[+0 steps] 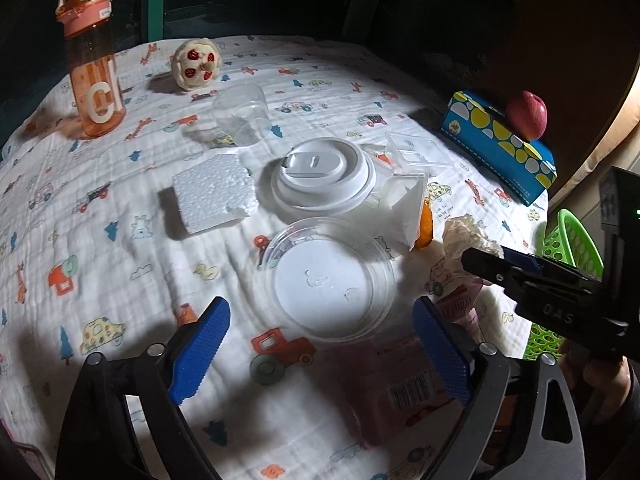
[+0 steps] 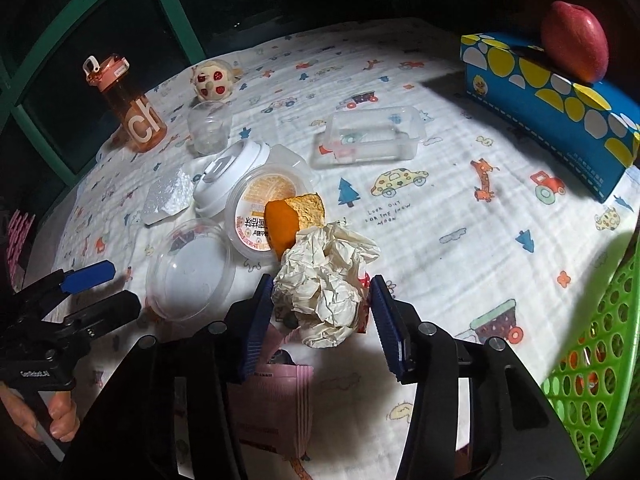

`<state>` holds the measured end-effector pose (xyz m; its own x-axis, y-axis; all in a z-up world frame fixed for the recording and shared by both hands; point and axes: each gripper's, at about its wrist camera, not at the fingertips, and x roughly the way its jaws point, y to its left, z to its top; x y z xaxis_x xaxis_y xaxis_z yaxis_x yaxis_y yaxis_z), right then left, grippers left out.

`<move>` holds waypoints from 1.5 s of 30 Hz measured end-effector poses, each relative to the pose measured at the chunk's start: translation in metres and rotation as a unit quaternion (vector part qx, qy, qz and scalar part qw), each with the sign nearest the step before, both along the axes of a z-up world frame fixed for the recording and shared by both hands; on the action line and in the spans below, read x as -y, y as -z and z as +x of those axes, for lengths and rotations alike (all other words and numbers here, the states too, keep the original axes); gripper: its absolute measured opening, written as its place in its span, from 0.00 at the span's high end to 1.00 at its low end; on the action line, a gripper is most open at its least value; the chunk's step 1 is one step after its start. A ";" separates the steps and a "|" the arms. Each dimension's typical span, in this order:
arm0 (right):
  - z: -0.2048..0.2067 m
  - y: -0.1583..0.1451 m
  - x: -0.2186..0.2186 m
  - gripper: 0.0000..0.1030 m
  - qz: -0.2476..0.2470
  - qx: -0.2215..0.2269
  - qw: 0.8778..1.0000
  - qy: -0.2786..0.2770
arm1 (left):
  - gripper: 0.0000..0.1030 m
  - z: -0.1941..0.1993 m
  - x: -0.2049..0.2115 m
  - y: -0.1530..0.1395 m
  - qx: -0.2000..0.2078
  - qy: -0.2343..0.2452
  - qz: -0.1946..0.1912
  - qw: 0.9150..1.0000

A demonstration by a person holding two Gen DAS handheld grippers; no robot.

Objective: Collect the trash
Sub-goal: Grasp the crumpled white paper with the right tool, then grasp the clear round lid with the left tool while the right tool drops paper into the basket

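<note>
A clear round plastic lid [image 1: 328,280] lies on the printed cloth, just ahead of my left gripper [image 1: 322,348], whose blue pads stand wide open either side of its near edge. A pink wrapper [image 1: 400,380] lies beneath the right pad. My right gripper [image 2: 320,320] straddles a crumpled paper ball [image 2: 324,280]. Its left pad touches the paper, while a sliver of gap shows at the right pad. In the left wrist view the right gripper [image 1: 484,264] comes in from the right beside the paper ball [image 1: 468,236].
A green basket [image 2: 600,360] stands at the right table edge. Orange peel [image 2: 282,228], a pudding cup [image 2: 260,208], a white cup lid [image 1: 324,172], foam [image 1: 214,196], a clear cup [image 1: 242,114] and a clear box [image 2: 368,136] lie around. Behind stand a bottle [image 1: 94,76], a tissue box [image 2: 560,108] and an apple [image 2: 576,46].
</note>
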<state>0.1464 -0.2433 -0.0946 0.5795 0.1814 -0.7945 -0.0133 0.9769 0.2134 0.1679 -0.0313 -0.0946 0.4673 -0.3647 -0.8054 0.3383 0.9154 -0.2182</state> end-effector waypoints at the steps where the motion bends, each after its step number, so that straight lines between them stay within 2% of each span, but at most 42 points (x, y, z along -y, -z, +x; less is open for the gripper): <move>1: -0.002 -0.002 0.002 0.52 0.001 0.003 1.000 0.002 | 0.13 0.002 0.002 0.002 -0.004 0.004 -0.001 1.000; 10: -0.020 -0.024 0.020 0.52 0.009 0.026 0.999 0.022 | 0.08 0.017 0.029 0.020 -0.021 0.035 0.022 0.999; 31: -0.055 -0.038 0.046 0.52 -0.001 0.038 0.998 0.057 | 0.08 0.027 0.045 0.039 -0.003 0.042 0.091 0.995; 33: -0.058 -0.038 0.049 0.52 -0.002 0.038 0.997 0.061 | 0.12 0.026 0.044 0.038 0.002 0.042 0.087 0.995; 38: -0.068 -0.042 0.059 0.52 -0.004 0.042 0.996 0.074 | 0.13 0.020 0.040 0.028 0.016 0.036 0.082 0.996; 45: -0.085 -0.051 0.075 0.52 -0.013 0.052 0.994 0.096 | 0.13 -0.001 0.036 -0.002 0.043 0.039 0.065 0.996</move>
<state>0.0616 -0.3184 -0.0432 0.6806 0.0405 -0.7315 0.1524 0.9688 0.1954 0.1674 -0.0674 -0.0923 0.5101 -0.2971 -0.8072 0.4220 0.9042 -0.0661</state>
